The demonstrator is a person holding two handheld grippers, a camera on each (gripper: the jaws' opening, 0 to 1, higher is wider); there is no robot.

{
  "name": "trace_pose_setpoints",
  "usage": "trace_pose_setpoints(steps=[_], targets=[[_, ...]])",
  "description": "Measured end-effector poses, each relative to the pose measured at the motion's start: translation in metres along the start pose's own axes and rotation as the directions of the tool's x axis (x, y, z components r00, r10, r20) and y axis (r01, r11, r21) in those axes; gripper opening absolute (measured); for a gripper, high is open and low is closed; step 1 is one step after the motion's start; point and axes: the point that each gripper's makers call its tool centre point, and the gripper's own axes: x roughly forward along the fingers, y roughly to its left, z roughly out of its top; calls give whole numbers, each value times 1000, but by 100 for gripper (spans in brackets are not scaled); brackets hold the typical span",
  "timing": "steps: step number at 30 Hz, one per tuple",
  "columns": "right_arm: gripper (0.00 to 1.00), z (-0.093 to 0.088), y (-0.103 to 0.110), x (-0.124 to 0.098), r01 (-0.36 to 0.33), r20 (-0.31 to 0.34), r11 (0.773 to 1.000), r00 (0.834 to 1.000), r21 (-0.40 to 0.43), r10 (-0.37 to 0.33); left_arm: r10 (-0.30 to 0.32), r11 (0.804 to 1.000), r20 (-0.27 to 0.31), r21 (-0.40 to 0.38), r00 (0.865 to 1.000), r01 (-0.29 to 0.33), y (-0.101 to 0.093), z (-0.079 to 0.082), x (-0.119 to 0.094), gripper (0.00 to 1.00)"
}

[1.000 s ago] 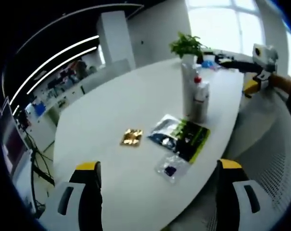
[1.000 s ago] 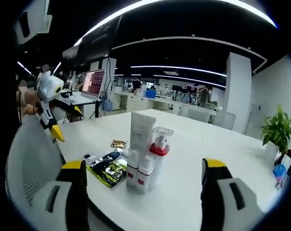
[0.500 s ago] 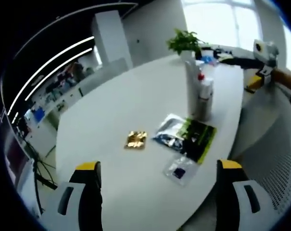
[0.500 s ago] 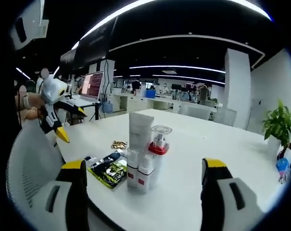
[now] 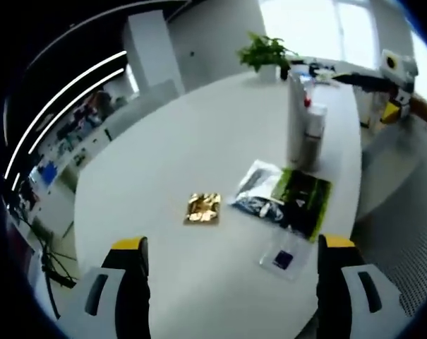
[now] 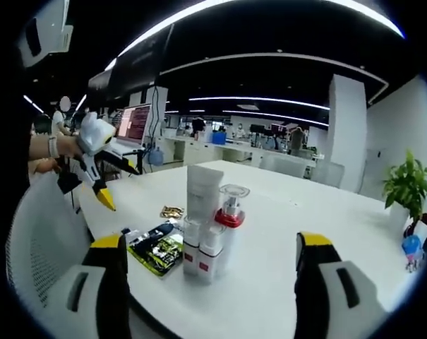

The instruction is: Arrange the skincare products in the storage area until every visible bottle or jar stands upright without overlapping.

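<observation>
White tabletop (image 6: 284, 212) carries an upright bottle cluster (image 6: 209, 229) beside flat sachets (image 5: 287, 198) – both claws, left (image 5: 231, 282) and right (image 6: 209, 282), spread empty and well short; I'd approach low, grip one bottle mid-body, and avoid tipping its neighbours.

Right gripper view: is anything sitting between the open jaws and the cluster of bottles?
Nothing visible does. Bare white table lies between the right gripper and the upright bottles. The green-and-black sachet lies flat beside them, to their left in this view.
</observation>
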Motion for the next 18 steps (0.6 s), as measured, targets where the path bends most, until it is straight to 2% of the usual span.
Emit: trace_pose_setpoints(steps=[4,7,14,18], targets=[[99,-1,0,0,-2,-8,1000,1000,-5,2,-15,1000,-16,18,1000,16,6,1,9,97],[99,-3,0,0,-2,-13,1000,1000,6,2,-50,999,-4,-6,999,50,8,4,14,97],[99,-5,0,1,-7,-26,1000,1000,8,7,-59,998,-34,-11,998,58,18,5,28,96],[99,-5,0,1,-4,-25,1000,1000,4,4,-87,995,-28,-56,996,85,23,10,35,93]])
